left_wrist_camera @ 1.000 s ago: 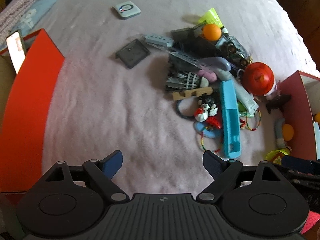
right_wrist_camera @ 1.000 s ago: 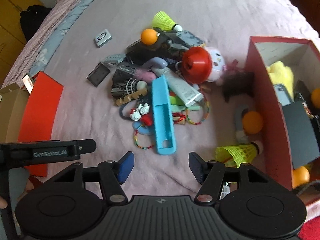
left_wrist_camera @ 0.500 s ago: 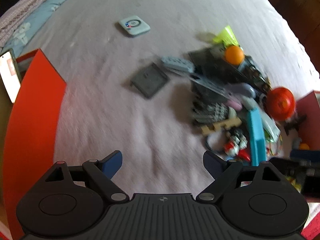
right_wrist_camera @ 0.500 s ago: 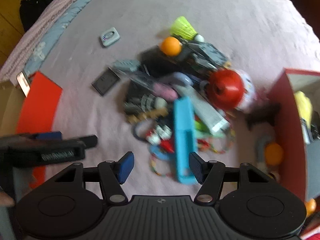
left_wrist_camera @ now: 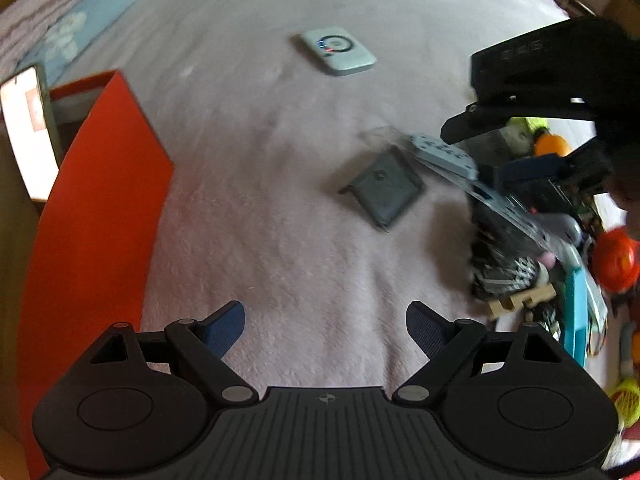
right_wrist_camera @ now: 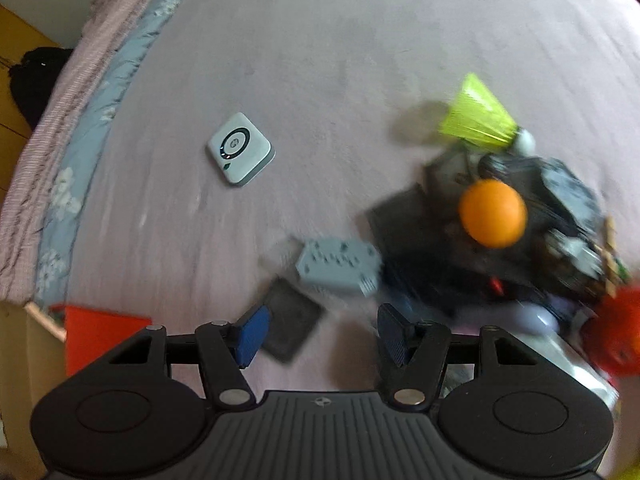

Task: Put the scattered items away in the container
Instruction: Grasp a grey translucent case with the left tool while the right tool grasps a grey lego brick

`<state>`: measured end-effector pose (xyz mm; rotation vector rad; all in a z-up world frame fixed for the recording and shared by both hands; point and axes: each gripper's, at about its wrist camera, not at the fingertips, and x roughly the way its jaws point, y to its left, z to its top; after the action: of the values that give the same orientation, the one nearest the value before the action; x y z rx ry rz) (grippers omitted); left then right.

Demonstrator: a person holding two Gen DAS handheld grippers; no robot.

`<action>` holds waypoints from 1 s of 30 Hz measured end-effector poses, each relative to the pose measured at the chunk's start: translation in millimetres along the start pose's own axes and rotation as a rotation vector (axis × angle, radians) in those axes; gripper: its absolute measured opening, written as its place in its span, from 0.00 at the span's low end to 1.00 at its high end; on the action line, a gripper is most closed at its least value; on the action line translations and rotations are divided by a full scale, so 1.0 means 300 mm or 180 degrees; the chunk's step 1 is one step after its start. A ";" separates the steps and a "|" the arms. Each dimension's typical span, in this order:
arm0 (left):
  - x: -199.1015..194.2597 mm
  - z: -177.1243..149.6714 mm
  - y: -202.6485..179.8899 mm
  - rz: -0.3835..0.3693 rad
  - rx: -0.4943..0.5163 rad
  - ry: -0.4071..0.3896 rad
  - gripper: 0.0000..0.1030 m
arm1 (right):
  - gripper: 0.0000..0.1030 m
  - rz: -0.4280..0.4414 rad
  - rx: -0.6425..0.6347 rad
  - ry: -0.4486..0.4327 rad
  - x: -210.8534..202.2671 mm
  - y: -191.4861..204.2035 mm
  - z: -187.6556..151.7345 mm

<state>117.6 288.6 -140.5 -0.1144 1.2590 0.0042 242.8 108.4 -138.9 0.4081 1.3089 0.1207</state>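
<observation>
A pile of scattered items lies on the pink bed cover: an orange ball (right_wrist_camera: 492, 214), a yellow-green shuttlecock (right_wrist_camera: 478, 114), a grey perforated block (right_wrist_camera: 338, 266), a dark square plate (right_wrist_camera: 290, 326) and a red dome toy (left_wrist_camera: 614, 260). My right gripper (right_wrist_camera: 322, 336) is open and empty, low over the dark plate and the grey block. It also shows in the left wrist view (left_wrist_camera: 560, 152), above the pile. My left gripper (left_wrist_camera: 324, 326) is open and empty over bare cover, short of the dark square plate (left_wrist_camera: 384, 190).
A small white square device (left_wrist_camera: 338, 50) lies apart at the back. An orange-red box lid (left_wrist_camera: 92, 216) stands at the left with a phone (left_wrist_camera: 26, 128) behind it. A light-blue case (left_wrist_camera: 576, 316) lies at the pile's right edge. The bed's striped border (right_wrist_camera: 80, 120) runs along the left.
Both grippers have moved forward and left across the bed. The right gripper has come in over the far left end of the pile. The red container has left both views.
</observation>
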 end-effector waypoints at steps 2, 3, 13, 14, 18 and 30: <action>0.012 0.011 0.021 -0.0005 -0.0070 0.0001 0.86 | 0.61 -0.0106 0.0054 0.0066 0.058 0.015 0.037; 0.017 0.016 0.030 0.0001 -0.0088 -0.0005 0.86 | 0.61 -0.0147 0.0086 0.0098 0.084 0.019 0.053; 0.059 0.035 0.087 0.0079 -0.0200 -0.0003 0.86 | 0.63 -0.0350 0.0160 0.0385 0.247 0.027 0.126; 0.061 0.036 0.088 0.0080 -0.0206 0.0002 0.86 | 0.63 -0.0352 0.0200 0.0388 0.255 0.026 0.129; 0.069 0.041 0.086 0.0089 -0.0197 -0.0002 0.86 | 0.69 -0.0246 0.0522 0.0346 0.262 -0.001 0.135; 0.111 0.138 -0.006 -0.0062 0.0568 -0.0427 0.85 | 0.77 -0.0070 0.1421 0.0445 0.279 -0.065 0.158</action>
<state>167.2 288.6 -159.6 0.0276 1.1187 -0.1154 307.3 106.0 -212.8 0.7748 1.4781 -0.1687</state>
